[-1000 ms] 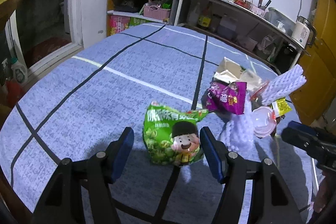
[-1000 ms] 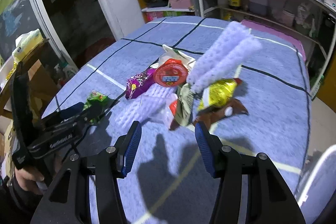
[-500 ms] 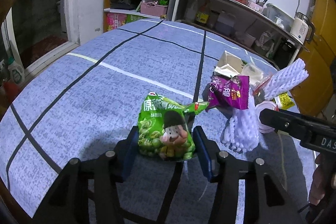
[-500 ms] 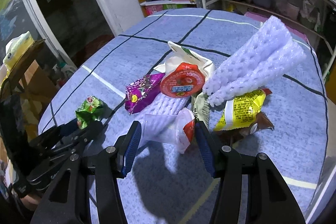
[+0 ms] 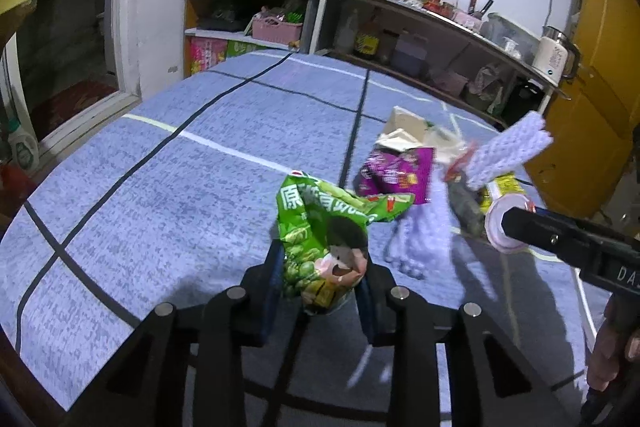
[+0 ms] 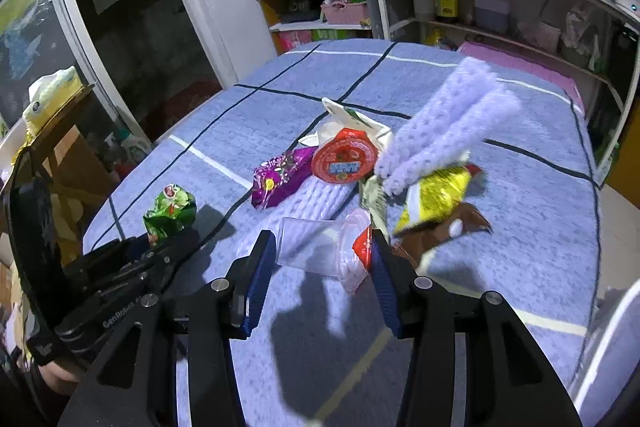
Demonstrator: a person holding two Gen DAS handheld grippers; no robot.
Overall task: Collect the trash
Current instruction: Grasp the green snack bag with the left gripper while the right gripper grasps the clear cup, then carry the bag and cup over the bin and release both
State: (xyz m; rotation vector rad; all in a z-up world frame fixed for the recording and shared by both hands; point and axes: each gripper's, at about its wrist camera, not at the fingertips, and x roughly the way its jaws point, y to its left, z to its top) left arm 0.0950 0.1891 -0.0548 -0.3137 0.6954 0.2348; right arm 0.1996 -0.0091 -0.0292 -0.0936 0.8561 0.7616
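Observation:
A green snack bag [image 5: 320, 219] stands crumpled between the pads of my left gripper [image 5: 321, 263], whose jaws are closing and squeezing its lower half. It also shows in the right wrist view as the green bag [image 6: 170, 207] at the left gripper's tip. A clear plastic cup [image 6: 320, 247] lies on its side between the fingers of my right gripper [image 6: 320, 259]. Those jaws are closing, with a thin gap at each pad. Beyond lie a purple wrapper [image 6: 280, 175], a red-lidded tub [image 6: 344, 161], lavender foam netting [image 6: 440, 123] and a yellow wrapper [image 6: 436, 195].
The trash sits on a round table under a blue lined cloth [image 6: 520, 187]. A brown wrapper [image 6: 452, 227] and a white carton [image 6: 348, 119] are in the pile. Kitchen shelves [image 6: 500, 7] line the back wall, and a wooden stand [image 6: 60, 131] is beside the table's left edge.
The left jaws came together onto the green bag and crumpled it. The right gripper moved forward to the clear cup, and its jaws narrowed around it.

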